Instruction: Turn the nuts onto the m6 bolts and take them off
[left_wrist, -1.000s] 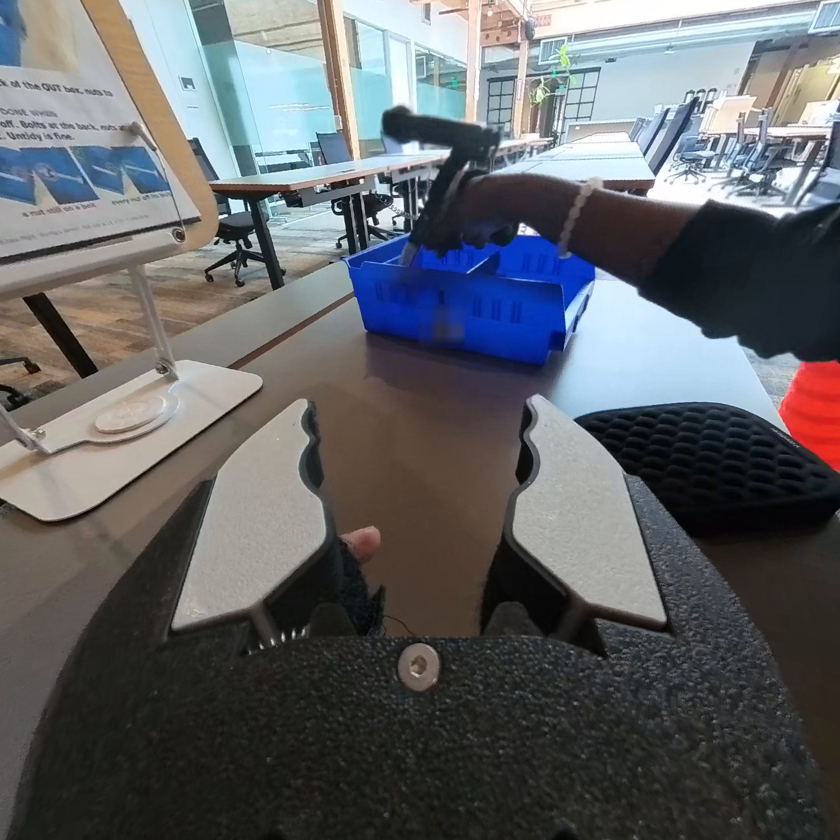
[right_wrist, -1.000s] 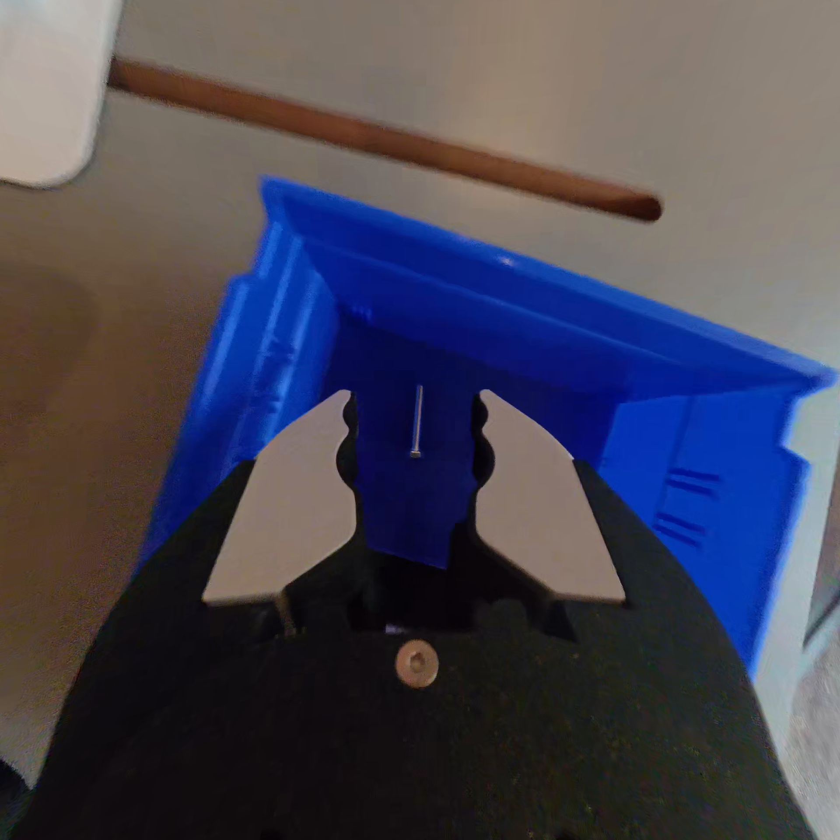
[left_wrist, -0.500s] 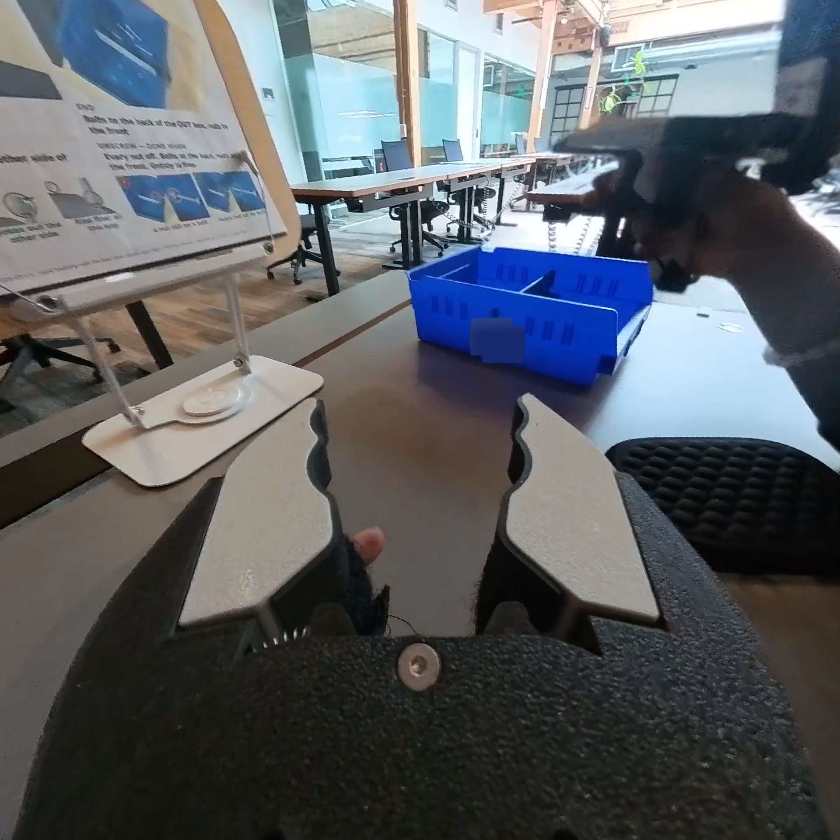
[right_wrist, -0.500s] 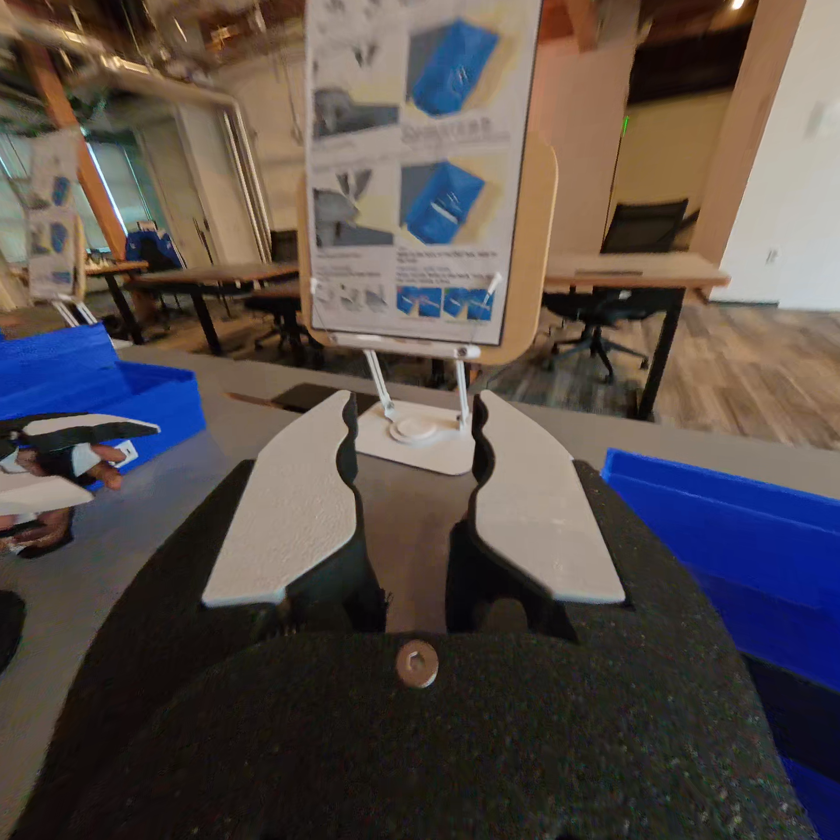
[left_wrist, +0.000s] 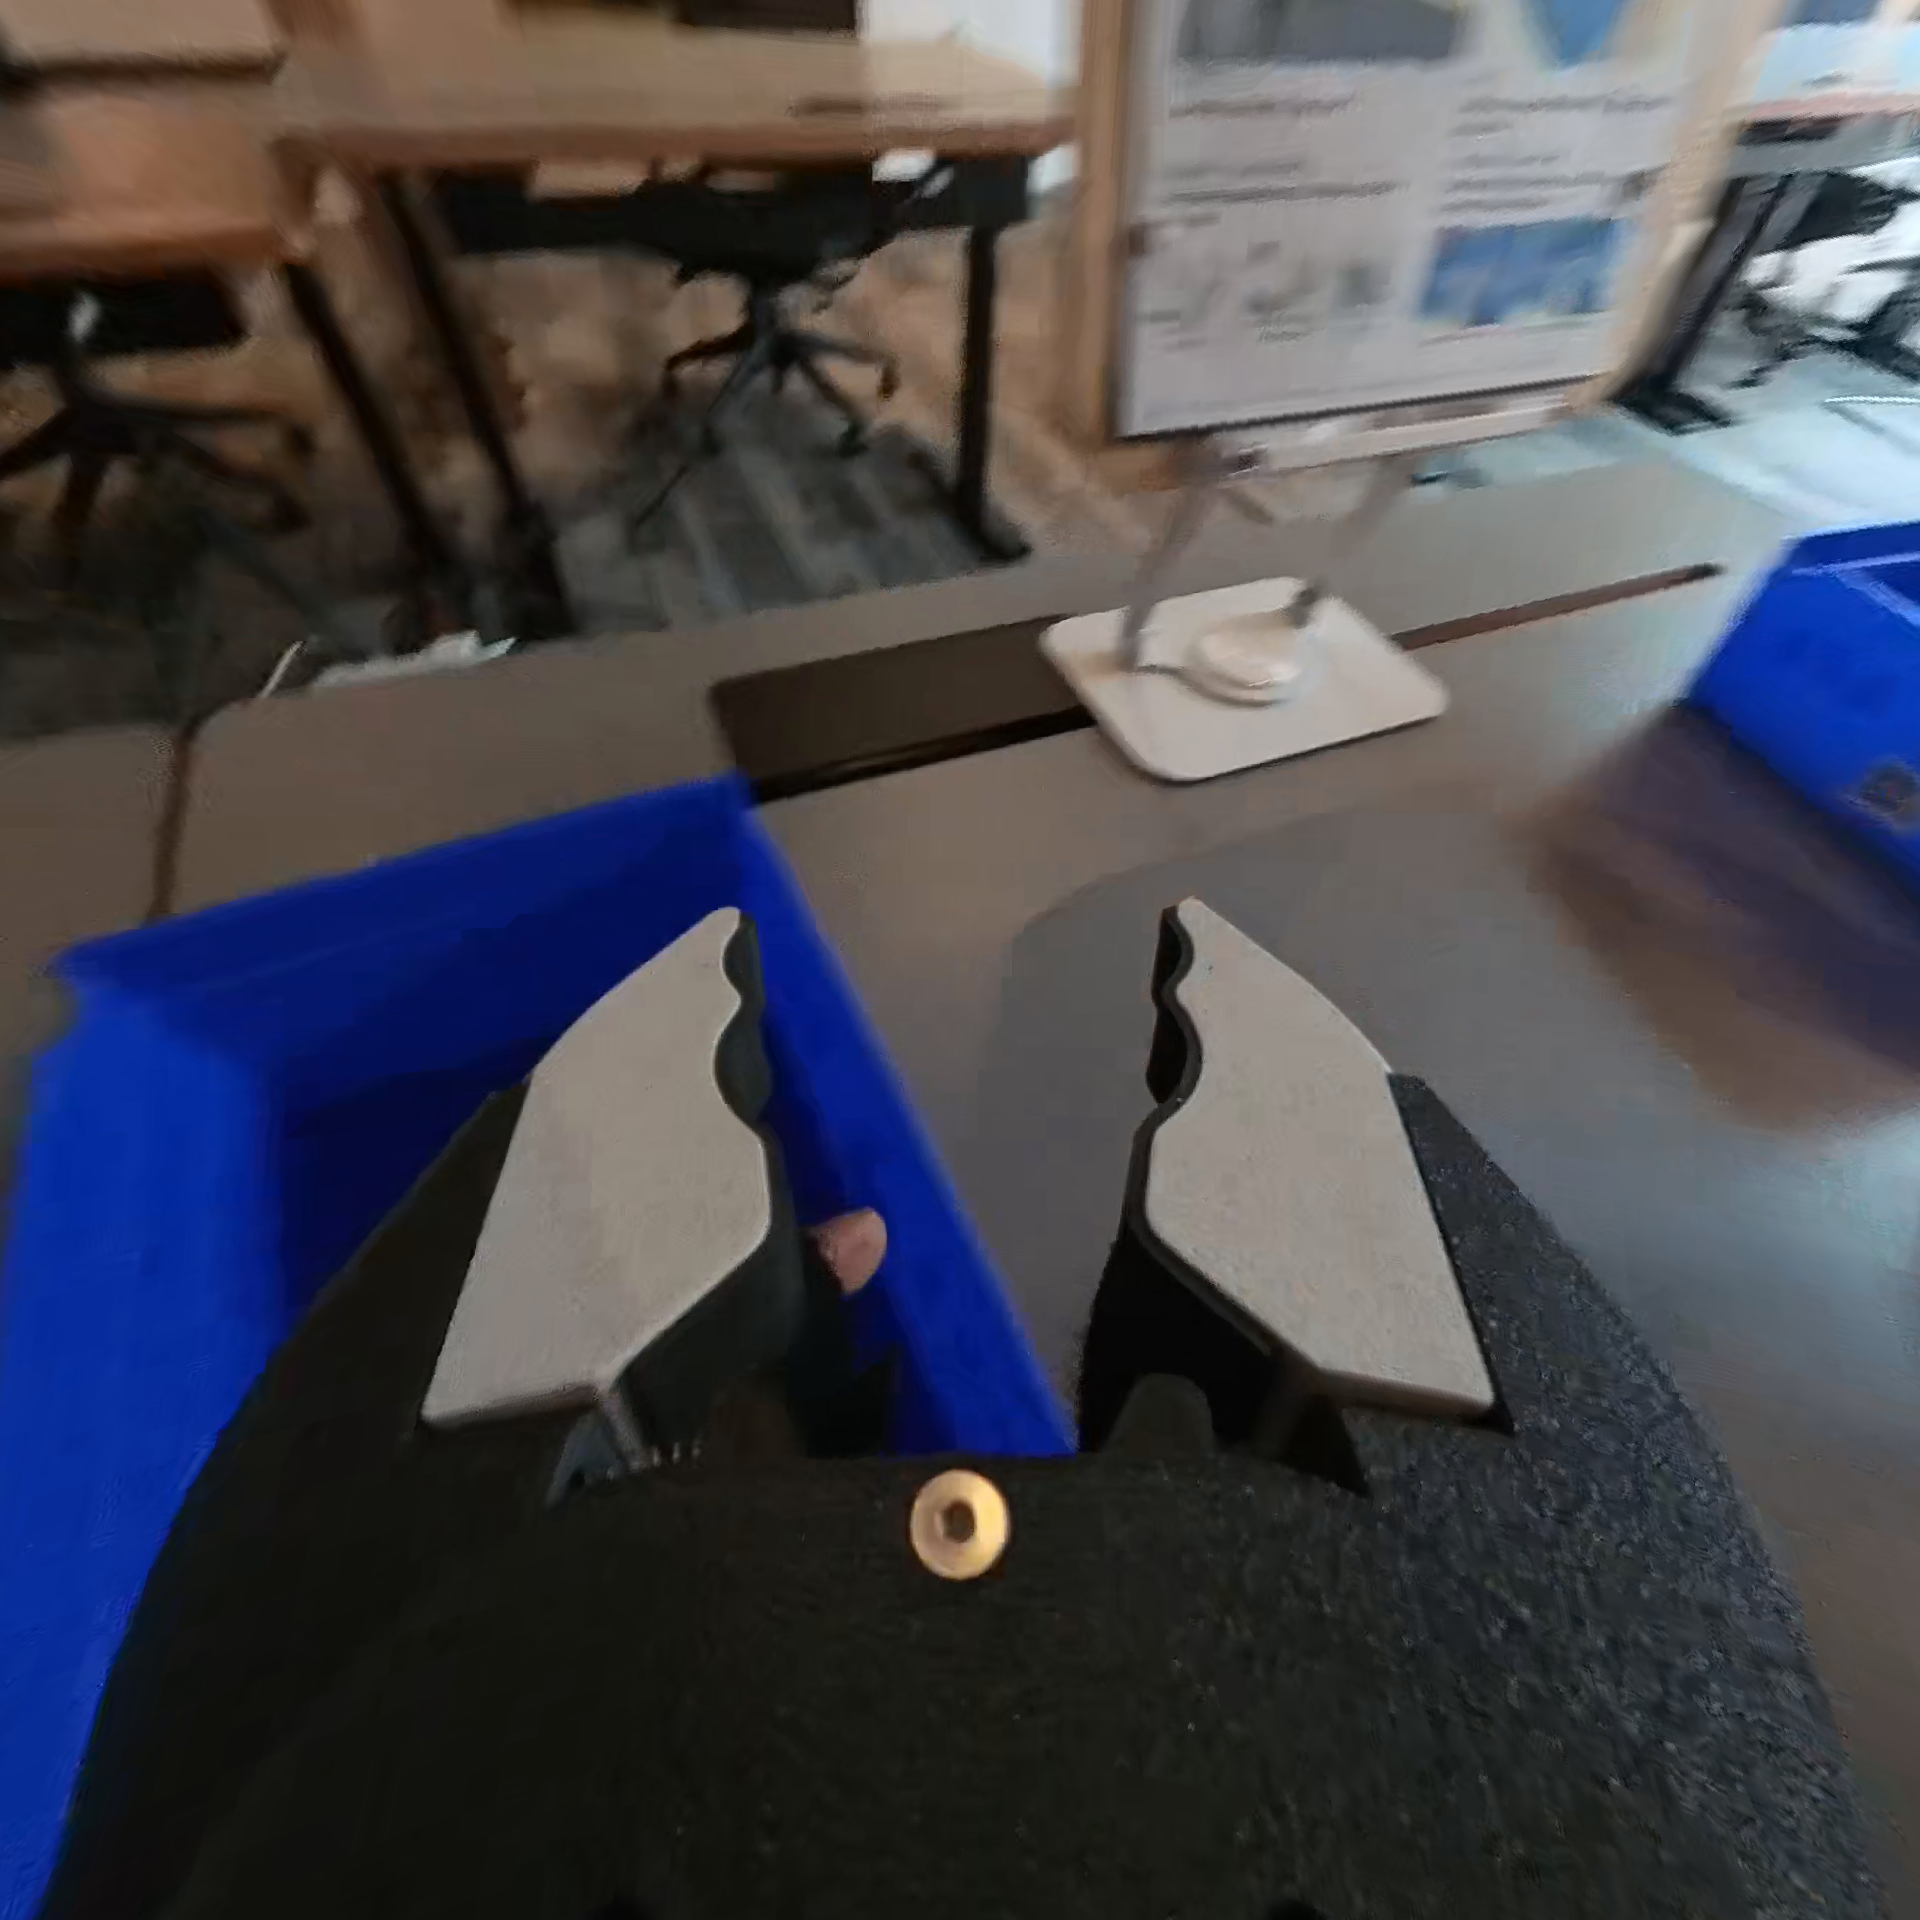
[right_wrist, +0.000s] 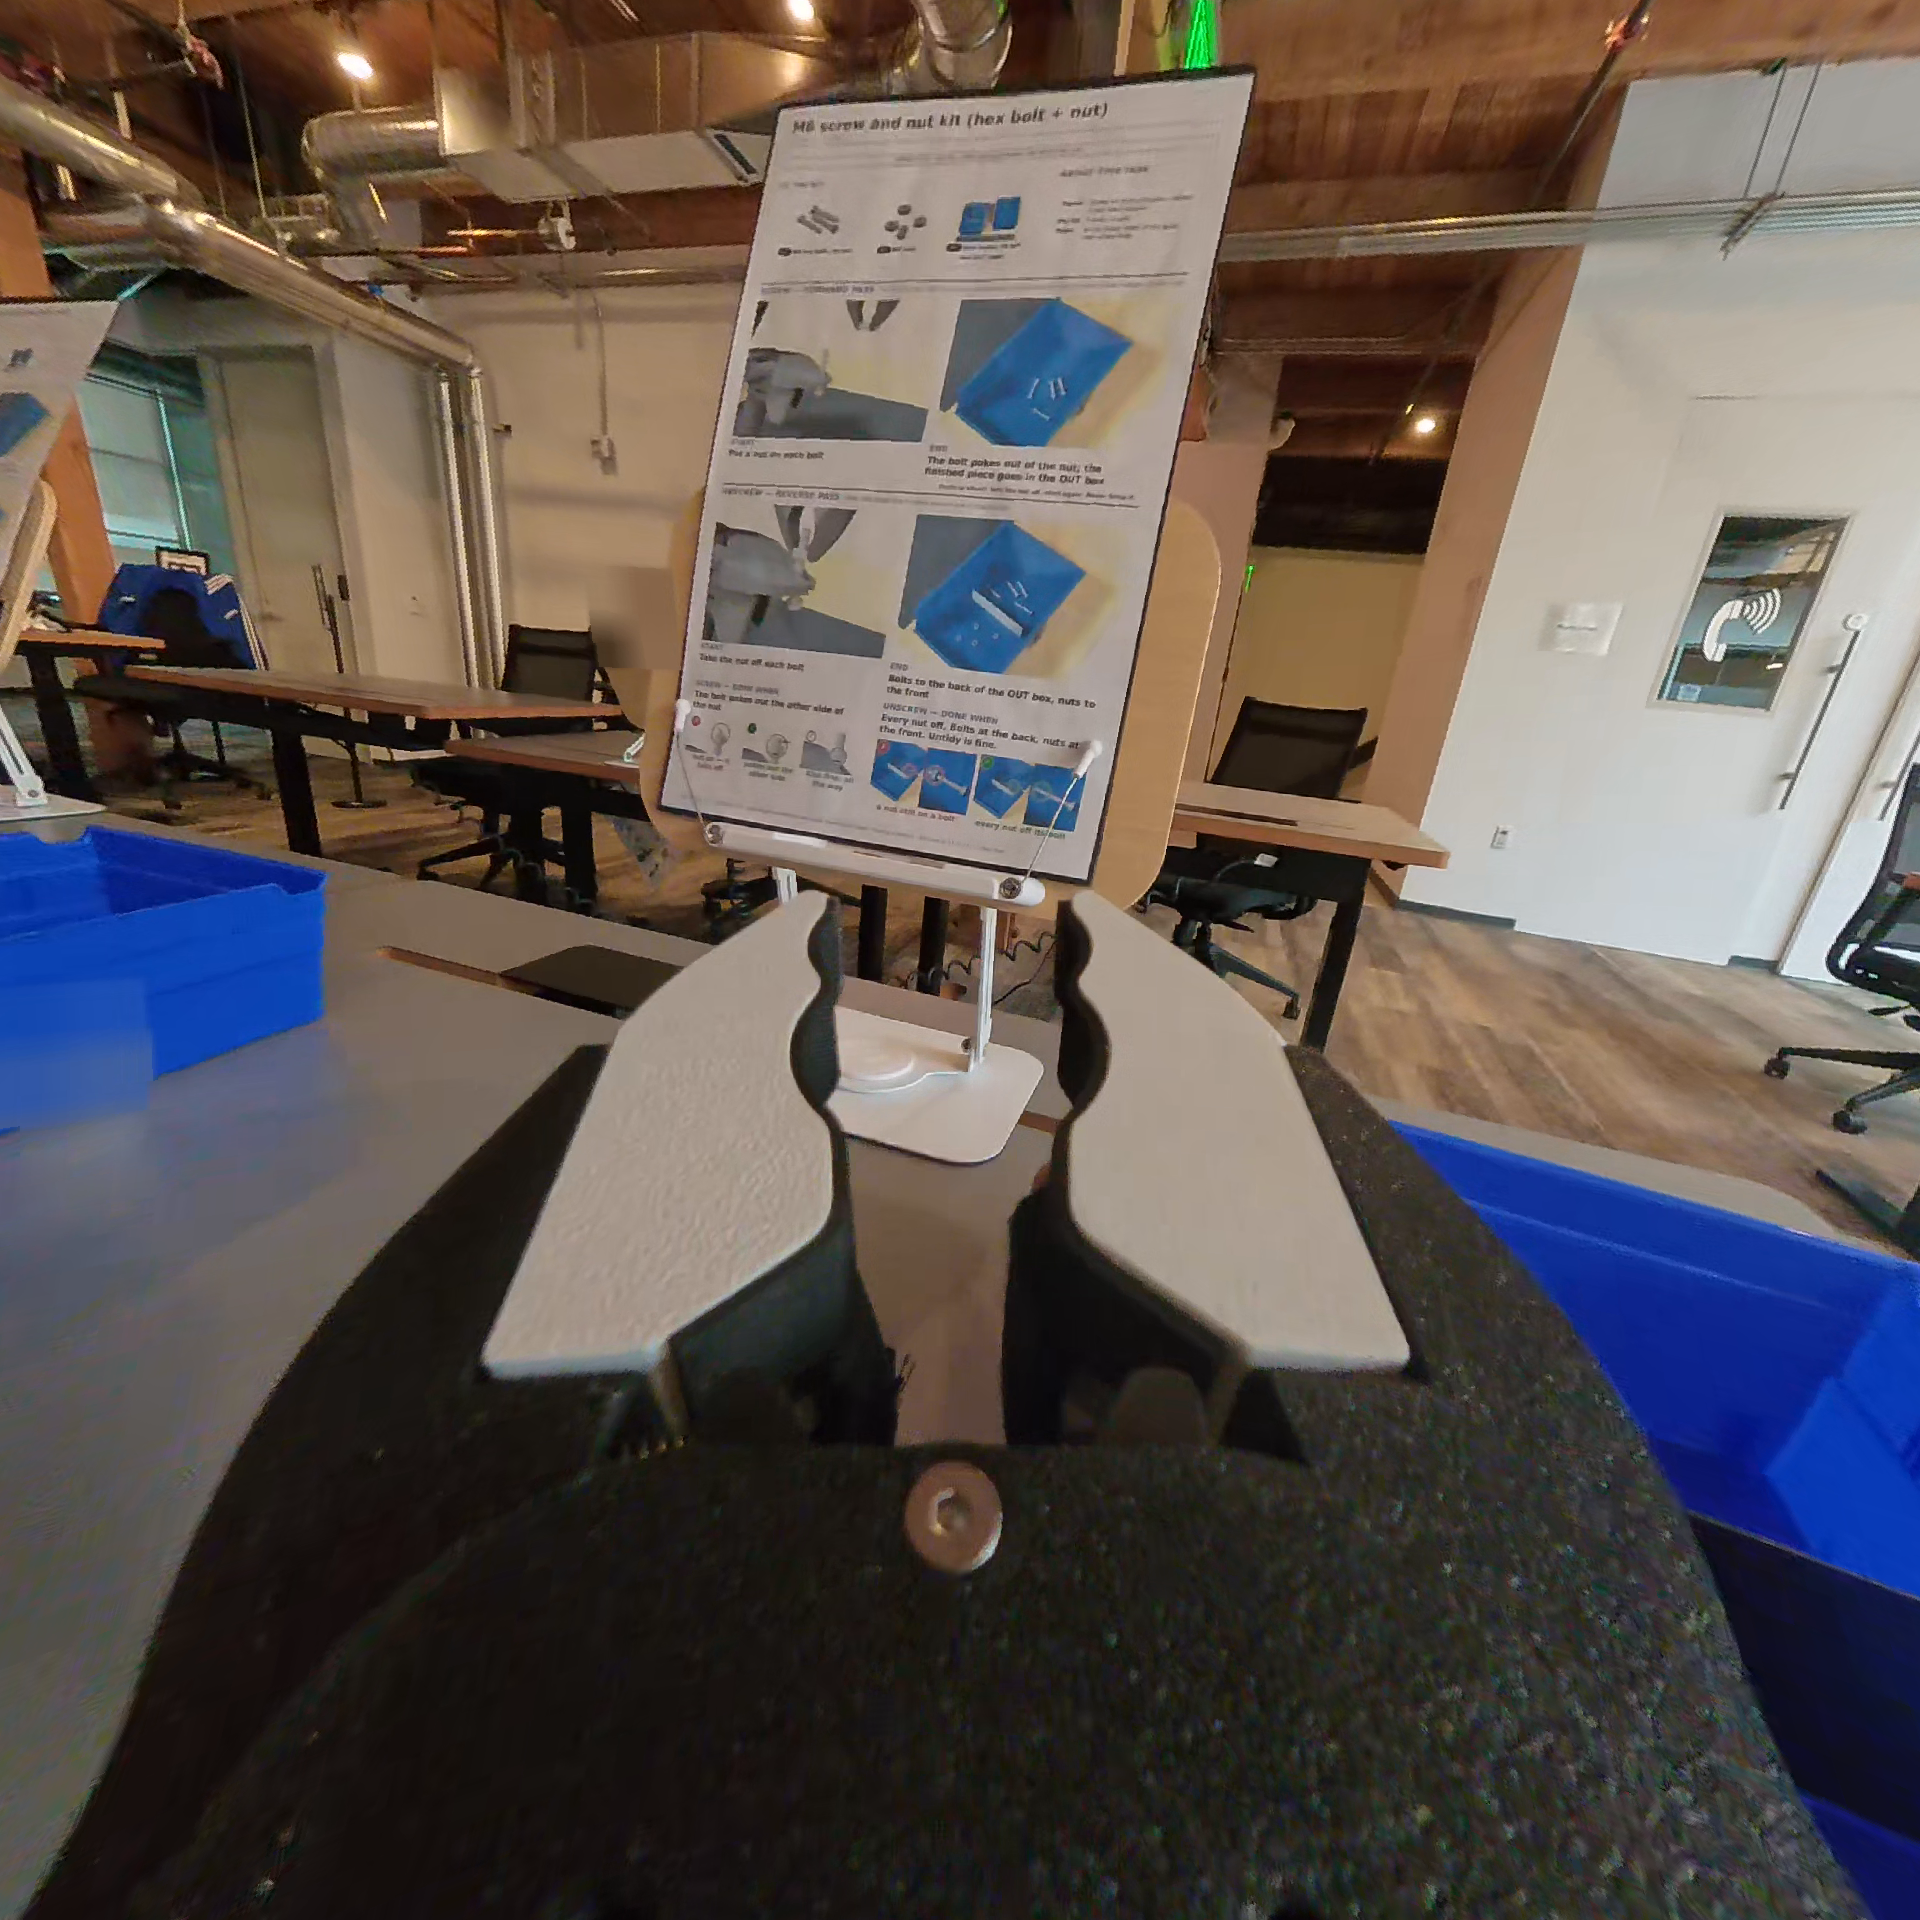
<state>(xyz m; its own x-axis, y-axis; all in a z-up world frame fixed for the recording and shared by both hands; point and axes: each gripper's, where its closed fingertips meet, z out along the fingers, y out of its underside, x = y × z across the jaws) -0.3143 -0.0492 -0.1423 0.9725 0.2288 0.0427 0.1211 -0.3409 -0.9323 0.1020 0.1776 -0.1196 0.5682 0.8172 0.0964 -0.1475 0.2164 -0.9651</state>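
Observation:
No bolt or nut shows in either view. My left gripper (left_wrist: 951, 925) is open and empty, and the view is blurred. It hovers over the right wall of a blue bin (left_wrist: 312, 1039) at the left; its left finger (left_wrist: 623, 1164) is over the bin's inside and its right finger (left_wrist: 1288, 1164) over the table. My right gripper (right_wrist: 951, 914) is open and empty above the grey table (right_wrist: 260, 1299). It faces the instruction sheet (right_wrist: 966, 468) on its white stand (right_wrist: 935, 1101). A blue bin (right_wrist: 1662, 1330) lies close on its right and another blue bin (right_wrist: 166, 935) at far left.
The stand's white base (left_wrist: 1247, 675) sits at the table's far edge, beside a dark slot (left_wrist: 894, 707). A second blue bin (left_wrist: 1829, 665) is at the right in the left wrist view. Desks and office chairs (right_wrist: 1268, 790) stand beyond the table. One gripper's finger ends stand about 50 centimetres off the other's.
My left gripper swung left, from facing the far bin to over the near bin's wall, its jaws narrowing a little. My right gripper rose out of its bin empty and faces the stand.

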